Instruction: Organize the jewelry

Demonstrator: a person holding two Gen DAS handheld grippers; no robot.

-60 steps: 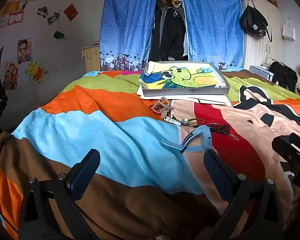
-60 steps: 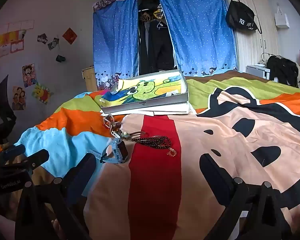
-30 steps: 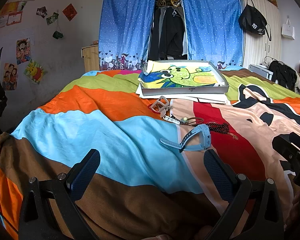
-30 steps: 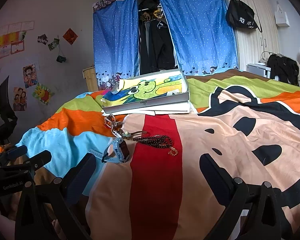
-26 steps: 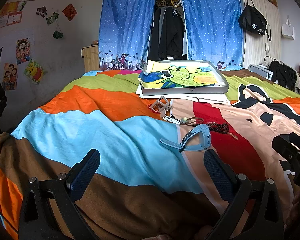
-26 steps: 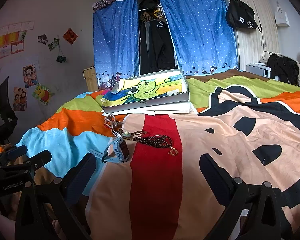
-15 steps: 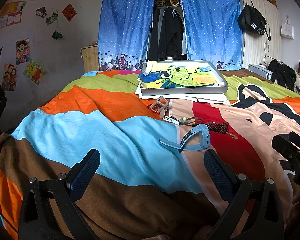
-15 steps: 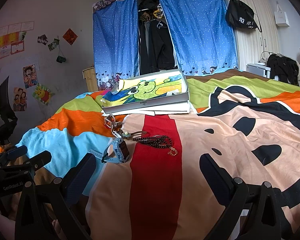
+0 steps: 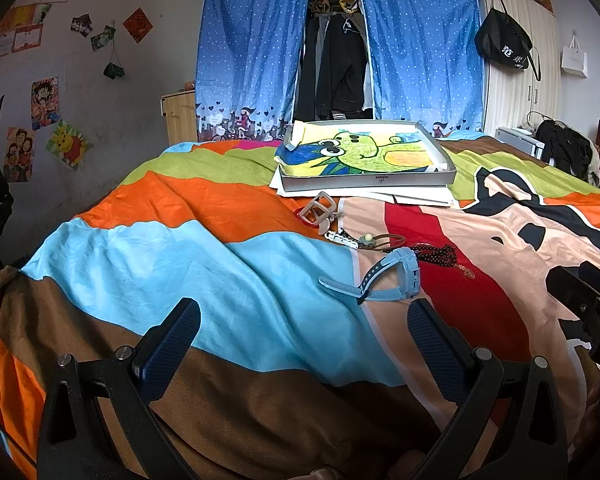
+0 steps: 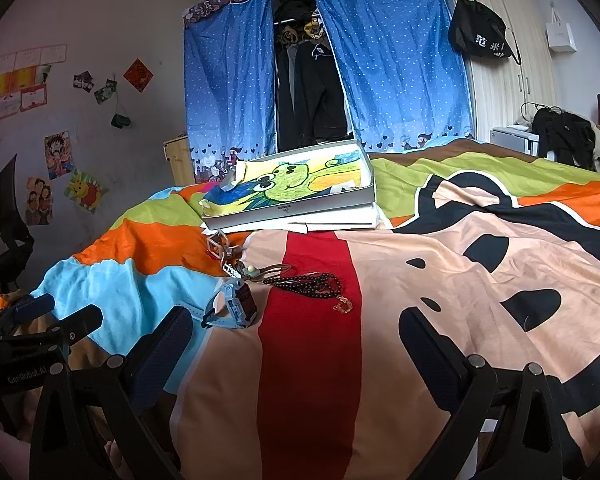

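Jewelry lies in a loose row on the bedspread: a light blue watch (image 9: 384, 278) (image 10: 234, 306), a dark bead necklace (image 9: 436, 254) (image 10: 312, 282), a cord bracelet with a green bead (image 9: 370, 240) (image 10: 256, 270) and a grey watch (image 9: 320, 210) (image 10: 220, 248). Behind them sits a shallow grey box (image 9: 366, 178) (image 10: 290, 210) lined with a green cartoon drawing. My left gripper (image 9: 304, 340) is open and empty, short of the blue watch. My right gripper (image 10: 296, 344) is open and empty, short of the necklace.
The colourful striped bedspread (image 9: 180, 272) covers the whole bed. White papers (image 9: 416, 198) lie under the box. Blue curtains (image 9: 244, 48) and hanging clothes are behind the bed. A wardrobe with a black bag (image 9: 504, 46) stands at the right.
Both grippers have stayed nearly still, with only a slight drift of the views. Nothing on the bed has moved.
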